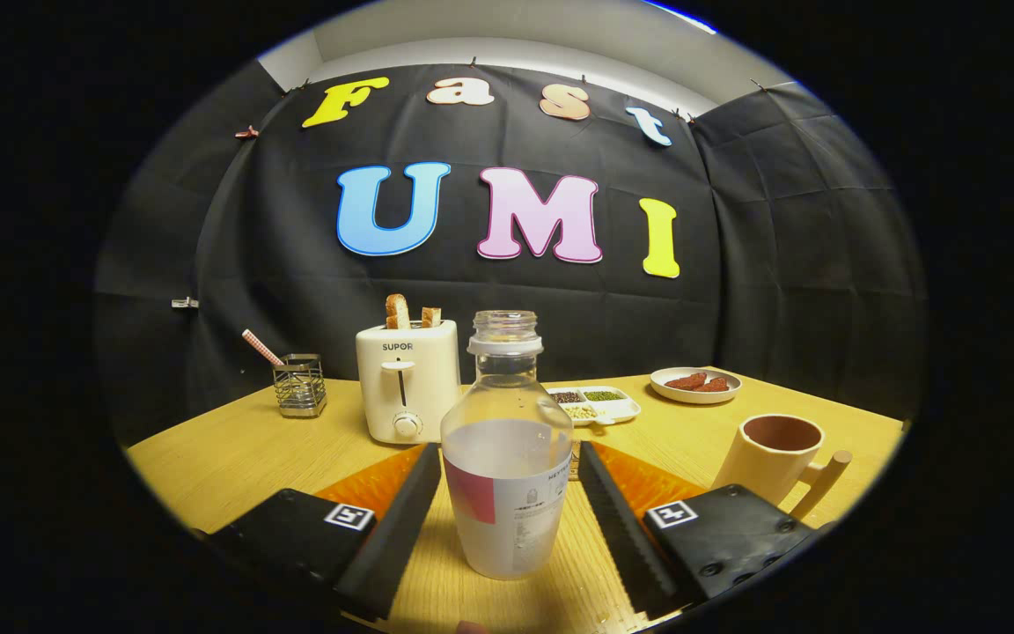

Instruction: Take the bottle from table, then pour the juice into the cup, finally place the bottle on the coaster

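Note:
A clear plastic bottle [507, 458] without a cap stands upright on the wooden table [234, 458], about half full of a pale liquid and wrapped in a white and pink label. It sits between the two fingers of my gripper [507, 451]. The gripper is open, each fingertip close beside the bottle's wide body with a thin gap on the right side. A beige cup [771, 453] with a brown inside and a wooden handle stands on the table to the right, just beyond the right finger.
A white toaster [407, 379] with two bread slices stands behind the bottle to the left. A wire holder [300, 385] is farther left. A divided dish of grains [595, 403] and a plate of red food [694, 385] sit at the back right.

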The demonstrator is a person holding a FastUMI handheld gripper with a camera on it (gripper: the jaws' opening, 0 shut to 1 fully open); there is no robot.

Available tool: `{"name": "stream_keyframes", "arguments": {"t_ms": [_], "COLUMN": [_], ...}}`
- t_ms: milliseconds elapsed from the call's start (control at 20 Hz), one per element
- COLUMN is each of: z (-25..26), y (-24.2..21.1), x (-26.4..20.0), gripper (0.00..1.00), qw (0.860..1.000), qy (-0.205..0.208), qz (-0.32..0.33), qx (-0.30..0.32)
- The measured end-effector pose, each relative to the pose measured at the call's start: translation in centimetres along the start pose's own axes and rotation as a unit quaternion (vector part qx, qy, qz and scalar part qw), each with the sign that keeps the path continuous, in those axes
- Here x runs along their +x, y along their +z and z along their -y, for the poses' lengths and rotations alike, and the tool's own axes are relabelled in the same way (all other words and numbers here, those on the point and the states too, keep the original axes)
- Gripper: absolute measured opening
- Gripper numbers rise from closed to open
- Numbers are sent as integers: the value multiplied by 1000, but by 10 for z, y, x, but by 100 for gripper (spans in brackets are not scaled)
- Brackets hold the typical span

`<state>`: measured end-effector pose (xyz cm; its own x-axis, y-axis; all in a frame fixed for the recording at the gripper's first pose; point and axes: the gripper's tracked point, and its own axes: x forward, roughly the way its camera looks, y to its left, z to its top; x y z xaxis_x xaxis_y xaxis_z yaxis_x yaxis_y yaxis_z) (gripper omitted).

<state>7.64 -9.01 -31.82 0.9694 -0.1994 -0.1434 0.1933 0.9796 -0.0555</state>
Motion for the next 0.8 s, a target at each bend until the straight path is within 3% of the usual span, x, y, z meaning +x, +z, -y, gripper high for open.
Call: {"name": "stream_keyframes", "arguments": {"t_ms": [100,500,800], "z": [1,12,19], "y": [2,54,81], "x": [1,-23,-37], "gripper": [78,77,77], "qw": [1000,1000,998], "qy": [1,-7,5], "qz": [0,6,-29], "qx": [5,29,62]}}
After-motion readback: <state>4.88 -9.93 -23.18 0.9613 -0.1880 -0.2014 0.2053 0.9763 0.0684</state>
